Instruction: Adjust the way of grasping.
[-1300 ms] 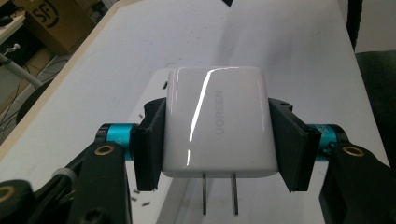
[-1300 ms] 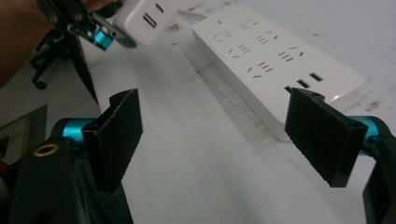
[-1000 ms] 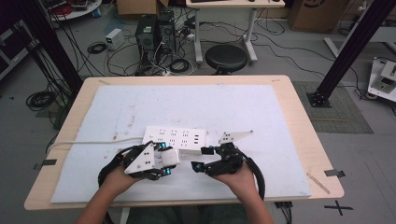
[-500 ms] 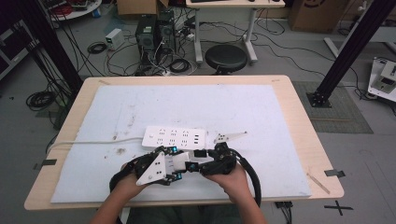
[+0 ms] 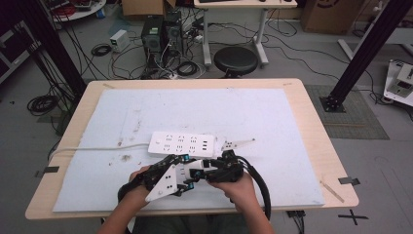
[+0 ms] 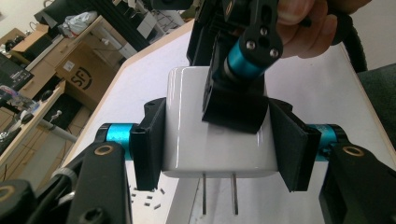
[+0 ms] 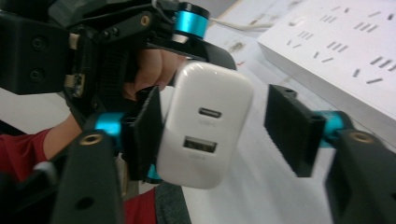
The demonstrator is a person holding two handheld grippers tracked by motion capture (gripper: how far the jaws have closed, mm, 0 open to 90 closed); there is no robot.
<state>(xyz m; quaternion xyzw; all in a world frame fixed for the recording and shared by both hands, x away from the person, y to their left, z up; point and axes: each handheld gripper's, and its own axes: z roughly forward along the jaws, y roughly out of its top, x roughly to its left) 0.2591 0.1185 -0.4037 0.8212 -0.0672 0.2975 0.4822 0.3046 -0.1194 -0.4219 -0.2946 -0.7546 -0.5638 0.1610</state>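
Note:
A white charger [image 6: 187, 140] with two metal prongs sits clamped between the pads of my left gripper [image 6: 218, 140], prongs toward the camera. In the high view my left gripper [image 5: 184, 176] and right gripper [image 5: 200, 170] meet just in front of the white power strip [image 5: 182, 143]. My right gripper [image 7: 219, 126] has the charger [image 7: 205, 126] between its jaws, which have just been closing. Its left pad [image 7: 147, 135] touches the charger's side. The right pad [image 7: 289, 123] stands off with a gap. The charger's face shows two ports.
The power strip's cable [image 5: 97, 148] runs left off the white mat [image 5: 292, 122]. The strip [image 7: 345, 51] lies close beyond the right jaw. A stool [image 5: 235, 59], computer towers and cables stand on the floor past the table's far edge.
My left hand has moved right with the charger until it met the right gripper. The right hand has shifted slightly left, and the two grippers now overlap.

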